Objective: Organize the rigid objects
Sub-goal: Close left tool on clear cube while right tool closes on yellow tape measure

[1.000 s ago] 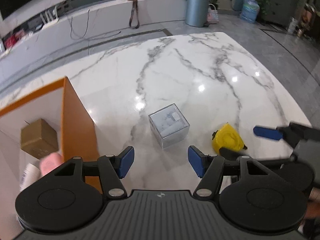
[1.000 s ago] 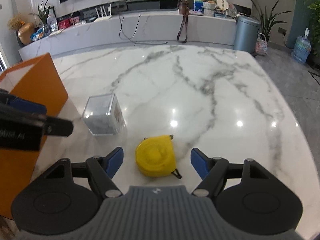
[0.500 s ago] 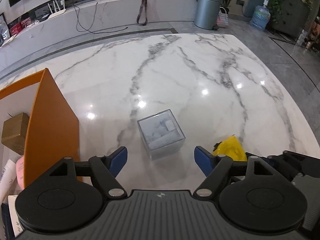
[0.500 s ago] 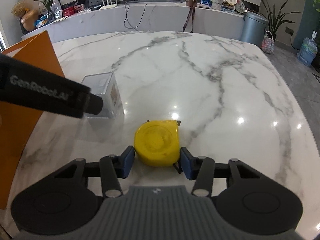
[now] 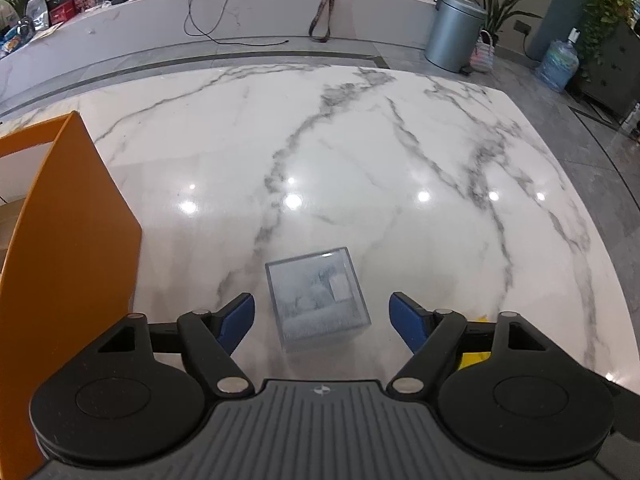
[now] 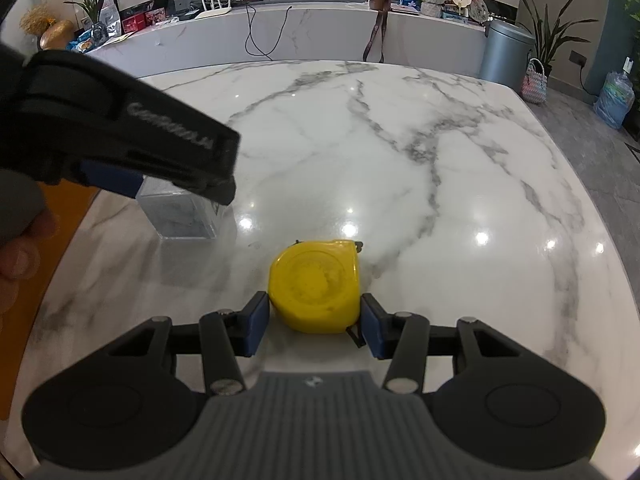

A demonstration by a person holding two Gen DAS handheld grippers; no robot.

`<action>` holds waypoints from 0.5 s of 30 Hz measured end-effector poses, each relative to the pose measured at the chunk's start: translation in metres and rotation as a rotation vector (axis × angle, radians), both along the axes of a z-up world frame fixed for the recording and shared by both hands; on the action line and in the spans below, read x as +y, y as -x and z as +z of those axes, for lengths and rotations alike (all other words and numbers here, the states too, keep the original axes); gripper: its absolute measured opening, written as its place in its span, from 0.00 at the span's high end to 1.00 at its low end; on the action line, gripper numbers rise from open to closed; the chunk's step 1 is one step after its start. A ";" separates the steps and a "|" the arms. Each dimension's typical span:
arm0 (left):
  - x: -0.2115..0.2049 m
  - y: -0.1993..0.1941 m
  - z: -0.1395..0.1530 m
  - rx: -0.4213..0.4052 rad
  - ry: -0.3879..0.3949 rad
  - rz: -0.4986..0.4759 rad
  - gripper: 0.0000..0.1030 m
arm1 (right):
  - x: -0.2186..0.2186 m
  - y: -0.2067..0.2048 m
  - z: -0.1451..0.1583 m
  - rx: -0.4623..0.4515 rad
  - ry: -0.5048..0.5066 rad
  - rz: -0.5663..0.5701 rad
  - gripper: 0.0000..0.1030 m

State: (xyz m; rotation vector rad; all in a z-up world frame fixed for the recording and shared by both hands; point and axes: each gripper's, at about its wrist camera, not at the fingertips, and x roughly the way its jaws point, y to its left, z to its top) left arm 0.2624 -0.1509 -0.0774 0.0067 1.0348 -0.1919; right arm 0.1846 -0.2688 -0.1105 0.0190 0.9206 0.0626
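**Tape measure clamped, clear box framed**

Tape measure (image 6: 314,286), yellow and lying flat on its broad round face, is sitting on the marble table (image 6: 440,184) between the blue pads of our right gripper (image 6: 314,326). Its squarer corner, where the tape slot and dark tab show, is pointing toward the far right of the right wrist view; its outline is nearly as wide as it is long, so we are naming no long axis. We are pressing both pads against its flanks, so the gripper is clamped on it. A second ago the pads were standing clear on either side; they have since closed in and are holding steady.

Our left gripper (image 5: 322,322) is hovering with its jaws wide apart, and they have just been easing inward a little. The clear box (image 5: 318,298) is sitting on the table between the pads, touching neither. It is turned slightly, one corner toward us, and we are seeing pale, cloudy contents through its walls that we cannot identify. A second ago this box was lying farther ahead of the fingers; now we are straddling it.

Beside it on the left, the orange bin (image 5: 68,240) is standing upright, and its wall is hiding its inside. Earlier a gold cube and a pink item were showing within.

A hand (image 6: 18,252) is gripping the left tool at the edge of the right wrist view.
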 end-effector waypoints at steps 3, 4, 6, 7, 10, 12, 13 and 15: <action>-0.003 -0.003 -0.004 0.002 -0.023 0.005 0.25 | 0.001 0.000 0.000 -0.001 0.003 0.004 0.51; -0.003 -0.004 -0.005 0.004 -0.023 0.002 0.25 | 0.002 0.000 0.000 -0.002 0.006 0.005 0.50; -0.004 -0.005 -0.007 0.011 -0.023 -0.002 0.32 | 0.003 0.001 0.000 -0.005 0.012 0.007 0.50; -0.005 -0.005 -0.008 0.012 -0.029 -0.003 0.33 | 0.004 0.001 0.000 -0.006 0.015 0.010 0.49; -0.006 -0.005 -0.010 0.009 -0.037 -0.013 0.41 | 0.004 0.001 0.000 -0.005 0.017 0.011 0.49; -0.006 -0.004 -0.009 0.007 -0.042 -0.019 0.42 | 0.004 0.001 0.000 -0.005 0.017 0.011 0.49; -0.007 -0.003 -0.010 0.006 -0.052 -0.024 0.43 | 0.004 0.001 0.000 -0.006 0.018 0.011 0.51; -0.008 0.000 -0.010 0.002 -0.074 -0.036 0.44 | 0.004 0.001 0.000 -0.007 0.023 0.005 0.52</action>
